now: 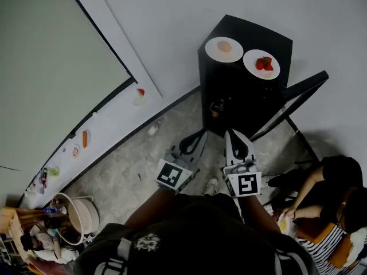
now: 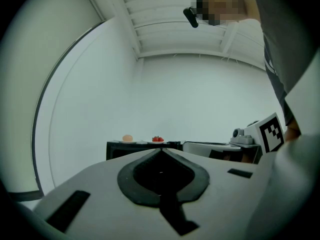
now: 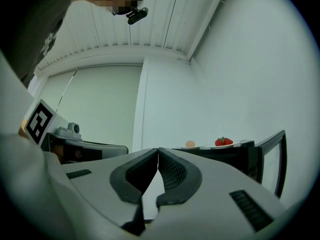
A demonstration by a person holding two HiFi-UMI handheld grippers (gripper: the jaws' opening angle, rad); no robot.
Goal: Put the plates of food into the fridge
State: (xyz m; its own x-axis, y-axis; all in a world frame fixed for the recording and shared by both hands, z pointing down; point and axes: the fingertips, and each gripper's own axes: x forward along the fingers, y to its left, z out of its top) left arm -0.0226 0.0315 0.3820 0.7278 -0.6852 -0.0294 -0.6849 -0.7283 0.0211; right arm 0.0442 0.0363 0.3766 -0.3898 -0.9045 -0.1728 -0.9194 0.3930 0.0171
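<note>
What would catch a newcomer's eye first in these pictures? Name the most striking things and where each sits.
The black fridge by the white wall stands out, its door swung open to the right. On top sit a plate of strawberries and a plate with a pale orange lump. In the lower middle of the head view, the left gripper and right gripper, both shut and empty, point towards it.

Left gripper [image 2: 161,153] jaws pressed together, nothing between them. Beyond the tips sits the black fridge [image 2: 119,151]. On top of it are a plate with pale round food [image 2: 128,139] and a plate of strawberries [image 2: 158,139], side by side. Right of the fridge is the right gripper [image 2: 189,145].
</note>
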